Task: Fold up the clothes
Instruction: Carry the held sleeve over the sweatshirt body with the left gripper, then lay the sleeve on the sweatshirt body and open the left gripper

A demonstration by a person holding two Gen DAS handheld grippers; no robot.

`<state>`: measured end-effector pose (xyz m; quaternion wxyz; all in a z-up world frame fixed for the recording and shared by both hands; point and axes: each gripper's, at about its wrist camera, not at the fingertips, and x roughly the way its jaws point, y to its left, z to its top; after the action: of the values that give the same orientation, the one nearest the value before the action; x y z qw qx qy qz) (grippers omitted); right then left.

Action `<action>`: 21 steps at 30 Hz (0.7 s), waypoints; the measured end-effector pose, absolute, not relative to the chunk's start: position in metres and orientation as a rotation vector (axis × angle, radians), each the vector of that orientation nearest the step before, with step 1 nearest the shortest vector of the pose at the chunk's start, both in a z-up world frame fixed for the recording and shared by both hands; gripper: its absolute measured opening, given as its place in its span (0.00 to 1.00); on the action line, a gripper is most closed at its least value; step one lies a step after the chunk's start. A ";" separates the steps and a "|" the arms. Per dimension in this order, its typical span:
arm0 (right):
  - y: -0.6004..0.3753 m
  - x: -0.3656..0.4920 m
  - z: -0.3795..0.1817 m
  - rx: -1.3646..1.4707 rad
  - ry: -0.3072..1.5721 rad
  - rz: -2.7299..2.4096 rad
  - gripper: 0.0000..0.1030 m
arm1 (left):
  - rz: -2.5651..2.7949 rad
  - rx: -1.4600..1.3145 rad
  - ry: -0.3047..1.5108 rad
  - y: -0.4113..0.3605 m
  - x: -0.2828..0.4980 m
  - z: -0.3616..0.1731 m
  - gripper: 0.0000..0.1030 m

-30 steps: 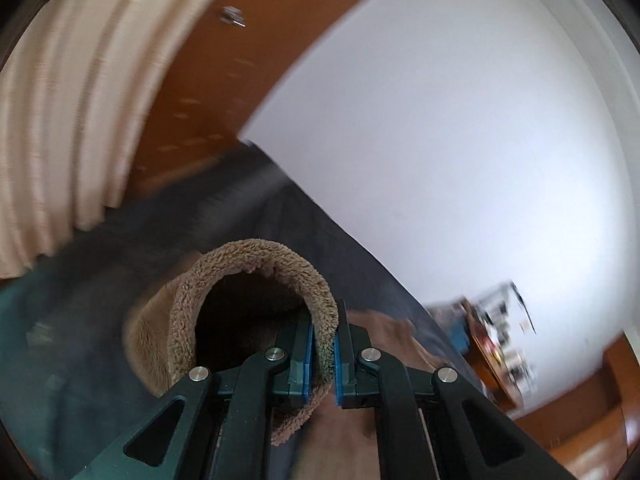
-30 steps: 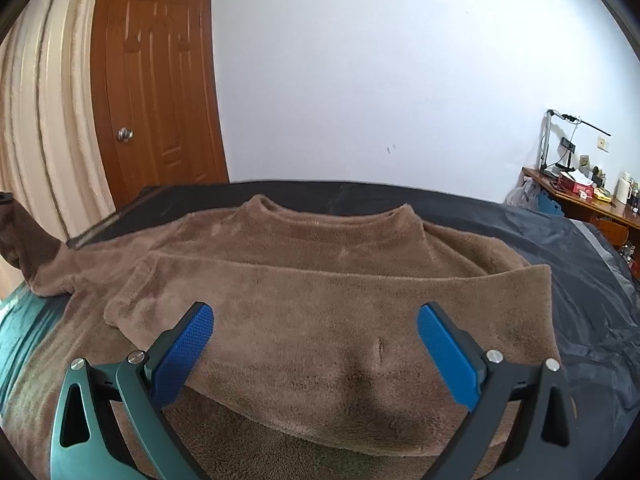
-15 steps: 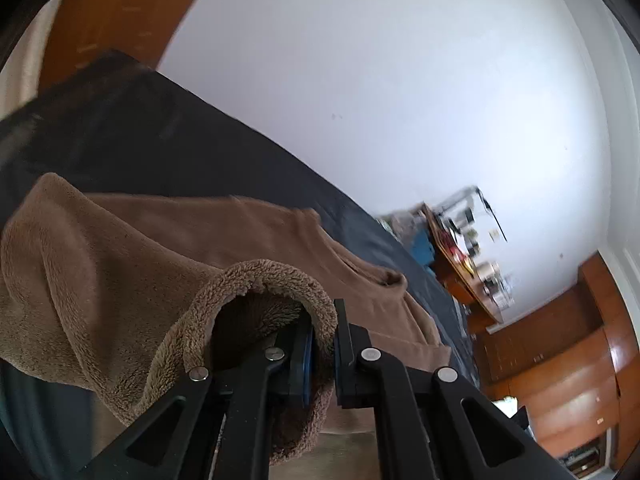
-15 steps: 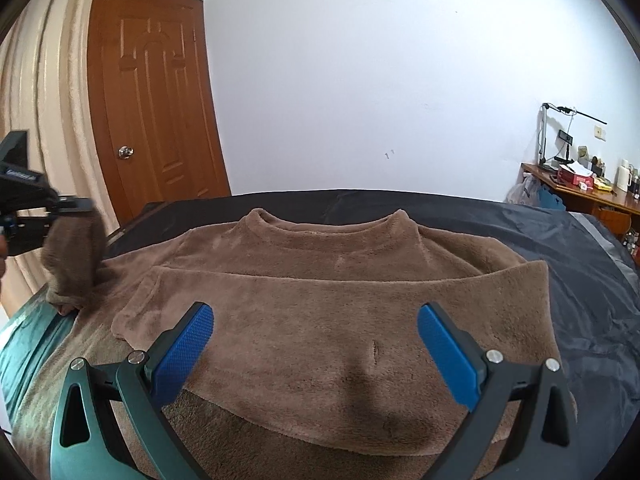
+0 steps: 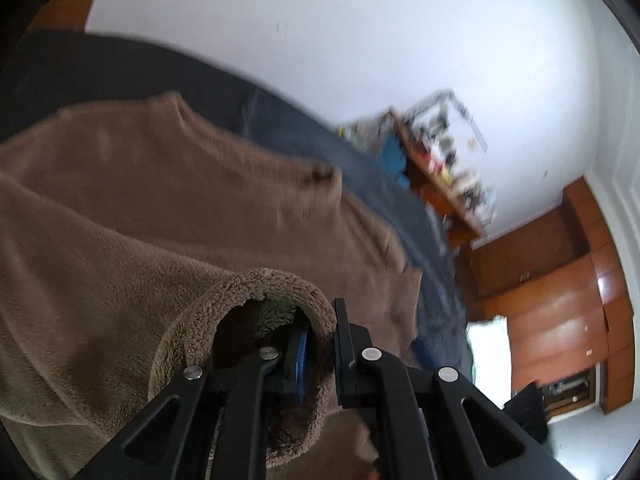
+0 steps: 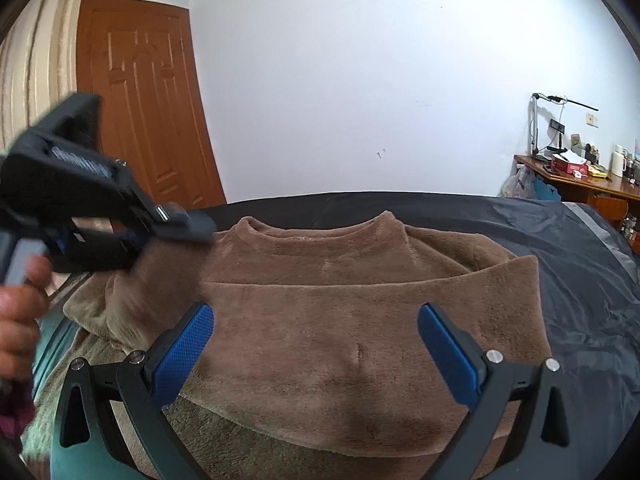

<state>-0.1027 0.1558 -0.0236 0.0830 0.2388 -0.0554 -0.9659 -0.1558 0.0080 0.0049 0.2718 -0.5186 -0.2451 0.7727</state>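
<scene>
A brown fleece sweater (image 6: pixel 360 272) lies flat on a dark bed cover (image 6: pixel 580 264), neck toward the wall, with its lower part folded up over the chest. My left gripper (image 5: pixel 320 320) is shut on the sleeve cuff (image 5: pixel 256 292), which curls around its fingers. In the right wrist view the left gripper (image 6: pixel 188 228) hangs above the sweater's left shoulder, and the lifted sleeve (image 6: pixel 160 280) trails under it. My right gripper (image 6: pixel 316 344) is open above the folded front, with nothing between its blue pads (image 6: pixel 184 344).
A person's hand (image 6: pixel 16 312) holds the left gripper's handle. A brown door (image 6: pixel 148 112) and a striped curtain (image 6: pixel 32 92) stand at the back left. A cluttered wooden desk (image 6: pixel 580 184) is at the right, with wooden cabinets (image 5: pixel 560 280) beyond it.
My left gripper has carried the sleeve cuff from the bed's left edge rightward and up over the sweater's body. The right gripper stays open in almost the same place.
</scene>
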 end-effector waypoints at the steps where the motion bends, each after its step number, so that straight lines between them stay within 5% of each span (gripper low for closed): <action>1: 0.158 -0.103 -0.023 0.713 -0.174 -2.887 0.99 | 2.066 -1.412 -0.638 0.012 -0.154 0.002 0.14; 2: 0.159 -0.103 -0.023 0.715 -0.183 -2.890 0.99 | 2.051 -1.427 -0.615 0.016 -0.152 -0.001 0.19; 3: 0.161 -0.103 -0.023 0.716 -0.191 -2.891 0.99 | 2.038 -1.438 -0.596 0.020 -0.151 -0.003 0.37; 4: 0.162 -0.103 -0.023 0.718 -0.197 -2.891 0.99 | 2.031 -1.439 -0.585 0.022 -0.148 -0.004 0.67; 6: 0.162 -0.104 -0.023 0.722 -0.197 -2.890 0.99 | 2.022 -1.436 -0.562 0.026 -0.144 -0.003 0.83; 21: 0.150 -0.101 -0.025 0.704 -0.153 -2.799 0.99 | 2.391 -1.122 -0.670 -0.084 -0.102 0.024 0.83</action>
<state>-0.1014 0.1504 -0.0255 0.1253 0.2416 -0.0524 -0.9608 -0.1023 -0.0835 0.0244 0.2067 -0.4029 -0.2405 0.8585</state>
